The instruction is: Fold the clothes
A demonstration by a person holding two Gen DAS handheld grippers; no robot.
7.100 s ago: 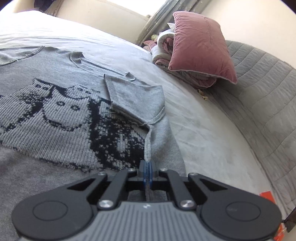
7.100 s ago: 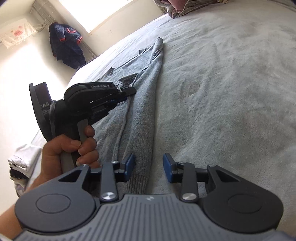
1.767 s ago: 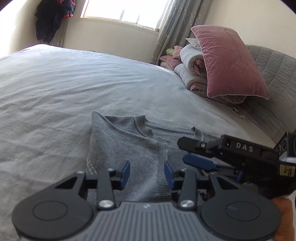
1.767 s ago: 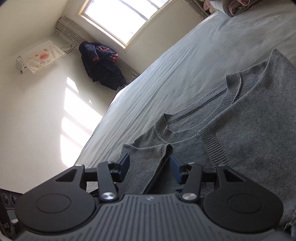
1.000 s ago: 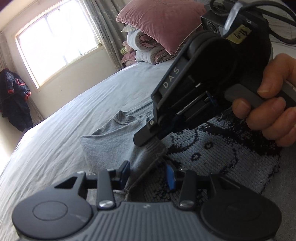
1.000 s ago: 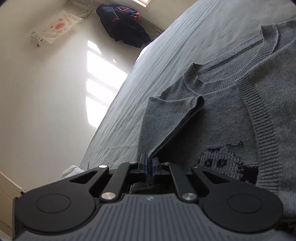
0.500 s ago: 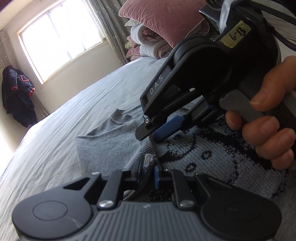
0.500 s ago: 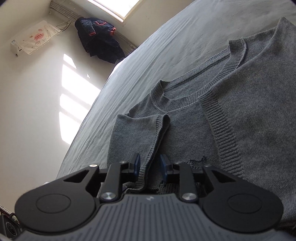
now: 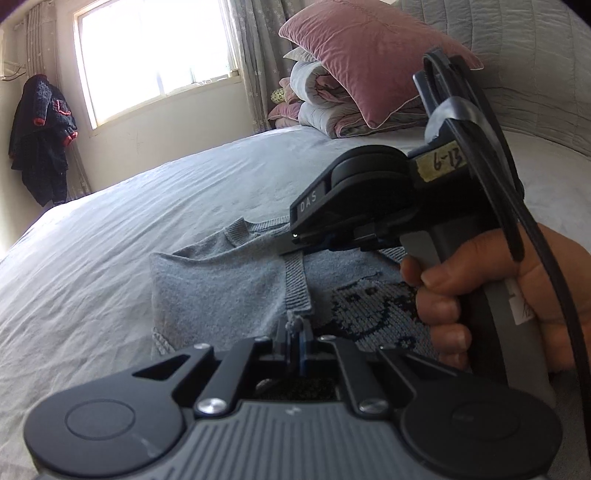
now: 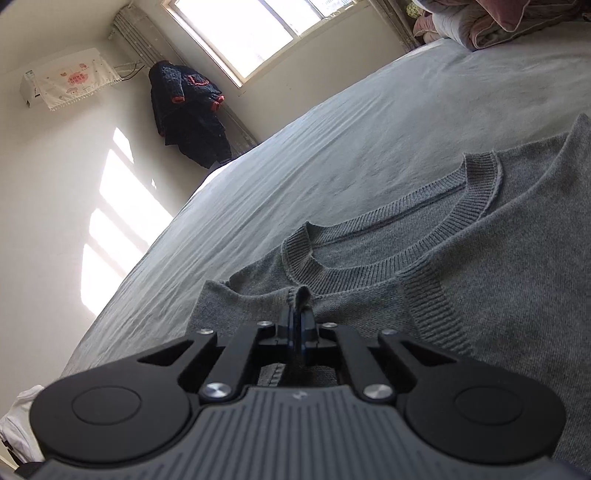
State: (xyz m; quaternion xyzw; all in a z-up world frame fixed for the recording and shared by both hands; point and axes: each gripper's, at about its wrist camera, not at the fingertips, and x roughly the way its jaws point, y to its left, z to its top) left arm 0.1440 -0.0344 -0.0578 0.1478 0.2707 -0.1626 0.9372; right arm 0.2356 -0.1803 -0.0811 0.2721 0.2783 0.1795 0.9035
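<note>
A grey knit sweater (image 9: pixel 221 280) with a black pattern lies on the bed, its sleeve folded across the chest. My left gripper (image 9: pixel 295 334) is shut on the lower end of the sleeve's ribbed cuff (image 9: pixel 297 284). In the same view a hand (image 9: pixel 498 288) holds my right gripper (image 9: pixel 295 247), shut on the cuff's far end near the collar. In the right wrist view the right gripper (image 10: pixel 300 321) pinches a raised fold of the sweater (image 10: pixel 498 221) just below the ribbed collar (image 10: pixel 388 236).
The grey bed sheet (image 9: pixel 110 240) spreads out to the left and beyond. A pink pillow (image 9: pixel 369 62) on folded quilts (image 9: pixel 325 110) rests against the quilted headboard (image 9: pixel 517 55). A dark jacket (image 10: pixel 188 110) hangs beside the window (image 10: pixel 240 33). White clothes (image 10: pixel 18 417) lie low on the left.
Both grippers have closed on the sleeve cuff; half a second ago their jaws were slightly apart around it. The right gripper has moved up toward the collar.
</note>
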